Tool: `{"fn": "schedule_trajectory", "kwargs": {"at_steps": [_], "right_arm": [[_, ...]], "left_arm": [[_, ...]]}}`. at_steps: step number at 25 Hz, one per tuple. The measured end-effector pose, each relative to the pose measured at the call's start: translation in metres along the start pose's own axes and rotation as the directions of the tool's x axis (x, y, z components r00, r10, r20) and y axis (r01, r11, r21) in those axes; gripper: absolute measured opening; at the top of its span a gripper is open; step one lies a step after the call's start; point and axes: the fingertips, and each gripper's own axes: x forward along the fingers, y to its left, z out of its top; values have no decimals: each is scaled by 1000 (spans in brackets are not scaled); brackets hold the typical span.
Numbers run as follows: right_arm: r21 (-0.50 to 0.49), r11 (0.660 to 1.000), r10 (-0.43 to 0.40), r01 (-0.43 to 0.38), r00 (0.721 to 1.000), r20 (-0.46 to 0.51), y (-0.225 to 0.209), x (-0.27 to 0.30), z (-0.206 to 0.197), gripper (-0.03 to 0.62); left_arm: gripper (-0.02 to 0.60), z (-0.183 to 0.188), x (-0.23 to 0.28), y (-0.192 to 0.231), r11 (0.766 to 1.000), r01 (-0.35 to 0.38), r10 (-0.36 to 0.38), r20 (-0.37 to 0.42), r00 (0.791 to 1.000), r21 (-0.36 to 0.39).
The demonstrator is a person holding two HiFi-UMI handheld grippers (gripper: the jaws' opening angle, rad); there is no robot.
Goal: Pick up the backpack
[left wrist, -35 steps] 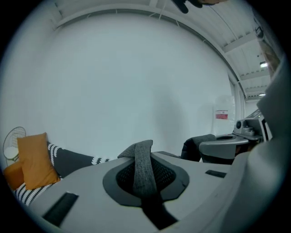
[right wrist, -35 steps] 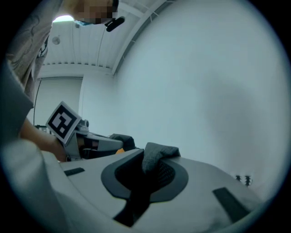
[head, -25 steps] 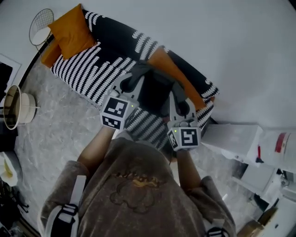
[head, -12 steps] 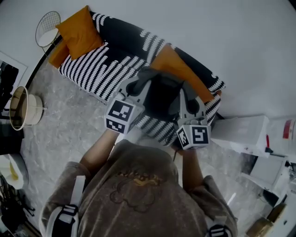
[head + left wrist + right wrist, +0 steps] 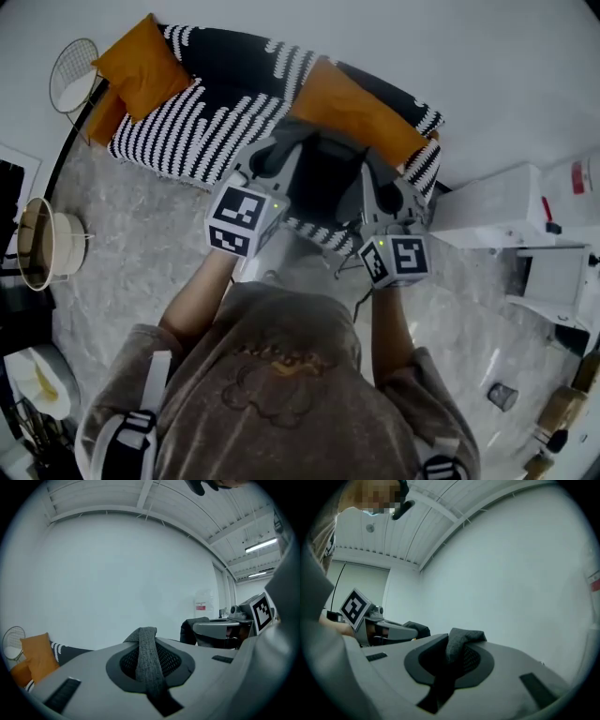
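- Backpack (image 5: 323, 178), in the head view, is hanging dark and slack between your two grippers. It is out in front of your chest and over the front edge of the striped sofa (image 5: 202, 131), with an orange cushion (image 5: 358, 108) just behind it. I cannot tell whether its bottom is clearing the seat.
- In that same view your left gripper (image 5: 281, 155) and right gripper (image 5: 373, 178) are reaching into the top of the bag from either side. Their marker cubes (image 5: 246, 217) are facing up at you.
- In the left gripper view the jaws are sitting together. They are pinching a grey woven strap (image 5: 145, 644) that is running straight through the left gripper (image 5: 151, 677).
- In the right gripper view the jaws are likewise clamped. They are biting a bunched strap (image 5: 464, 639) that is folding over the top of the right gripper (image 5: 449, 667).
- Handling, as a judgement: you are dealing with soft fabric that is sagging rather than holding a shape. The body is likely to swing and tilt if one side is rising ahead of the other.
- How heavy it is I cannot say, since nothing is showing what is inside.
- The webbing is looking limp and could be creeping through a light pinch. You are best off gripping close to where a strap is stitched into the bag, and lifting both sides level.
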Motion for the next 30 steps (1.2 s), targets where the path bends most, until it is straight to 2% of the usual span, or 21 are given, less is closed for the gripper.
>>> {"fn": "schedule_trajectory", "kwargs": {"at_steps": [9, 15, 21, 30], "right_arm": [[74, 997, 18, -17, 1000, -13, 37, -73, 4, 38], [102, 994, 48, -47, 999, -13, 55, -110, 4, 38], [93, 992, 83, -82, 997, -9, 62, -131, 3, 37], [96, 992, 81, -82, 997, 12, 67, -145, 5, 37]], "left_arm": [[31, -11, -66, -47, 1000, -7, 7, -49, 999, 2], [31, -16, -103, -76, 999, -31, 31, -37, 999, -5], [30, -18, -121, -93, 999, -50, 50, -22, 999, -9], [31, -18, -131, -102, 999, -48, 48, -21, 999, -1]]}}
